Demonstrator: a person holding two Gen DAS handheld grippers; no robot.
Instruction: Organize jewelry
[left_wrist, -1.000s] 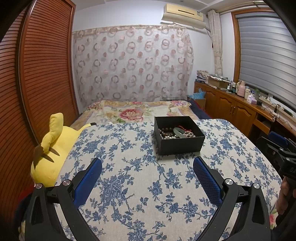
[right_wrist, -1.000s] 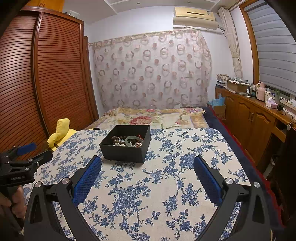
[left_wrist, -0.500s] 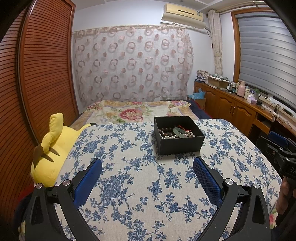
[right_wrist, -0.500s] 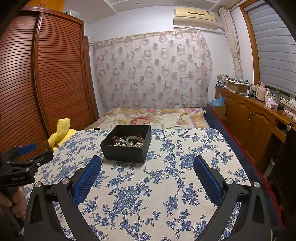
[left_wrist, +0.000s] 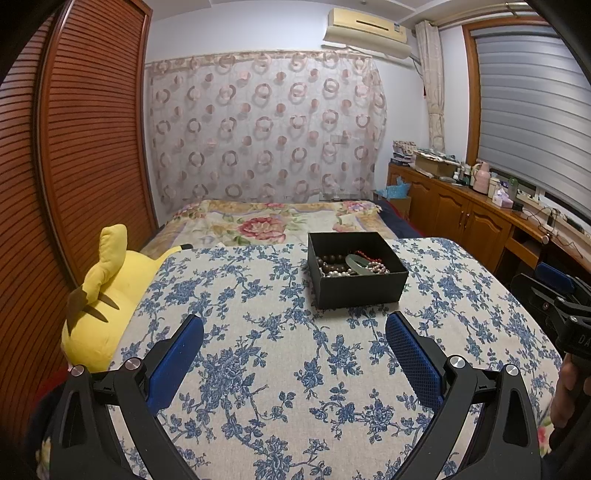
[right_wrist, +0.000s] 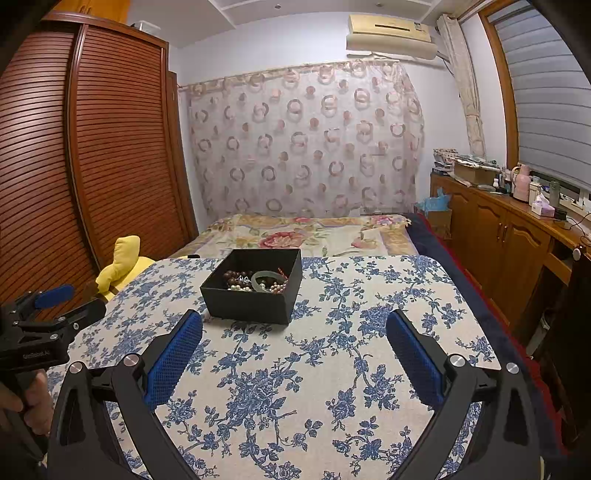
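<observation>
On the blue-flowered tablecloth, toward its far edge, sits a black open box holding the jewelry: dark wooden beads, pale pearls, a thin red strand and a grey-green bangle lying among them. From the left wrist view the box stands ahead and a little right of centre; from the right wrist view it stands ahead and left of centre, just beyond the left blue pad.

Both tools are held low over the near part of the cloth, well short of the box. The left gripper has its jaws spread wide with nothing between them, and the right gripper likewise stands released and empty. Each camera catches the other tool at its edge, gripped by a hand.

Only the left wrist view shows the whole yellow plush toy pressed against the table's left edge; the right wrist view shows just its ear. The right view shows the cloth's right edge dropping to a narrow gap before the wooden cabinets. Bare cloth lies open on all sides of the box, and a bed lies beyond it.
</observation>
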